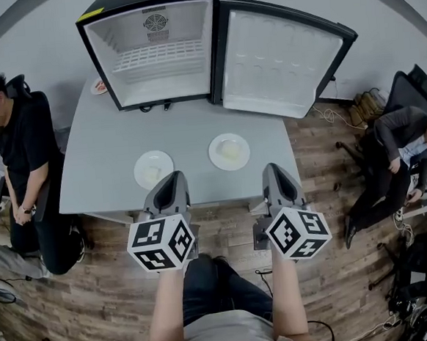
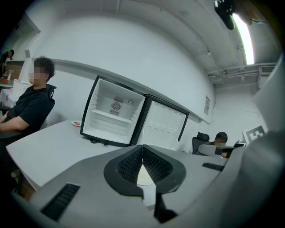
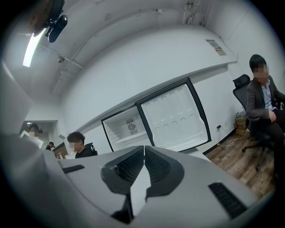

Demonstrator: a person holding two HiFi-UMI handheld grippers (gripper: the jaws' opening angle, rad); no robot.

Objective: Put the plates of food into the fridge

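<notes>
Marker-cube grippers, nearest the viewer. The left gripper (image 1: 173, 178) and right gripper (image 1: 274, 169) hang at the tabletop (image 1: 102, 153) edge farthest from the mini fridge (image 1: 106, 60). The fingers of both are pressed together, with nothing between them. Two white plates of food, the left plate (image 1: 154, 168) and right plate (image 1: 229, 151), lie side by side and apart on the tabletop in front of the fridge, well short of its open mouth. Neither plate is touched.

Risks, as judged:
- Shut fingers carried forward would shove a plate toward the fridge instead of taking it.
- A pinch on a thin rim could tip the plate and slide the food off.
- A plate carried low could catch on the fridge's raised bottom frame.

Room for moving:
- Bare tabletop runs from the plates to the fridge.
- Inside the fridge, the floor and the wire shelf (image 1: 157, 60) carry nothing.
- The door (image 1: 282, 58), swung open at the fridge's right, bounds the right gripper's swing.
- A small dish (image 1: 99, 87) sits just beside the fridge's left wall.
- Seated persons flank the fridge, well apart from the path.
</notes>
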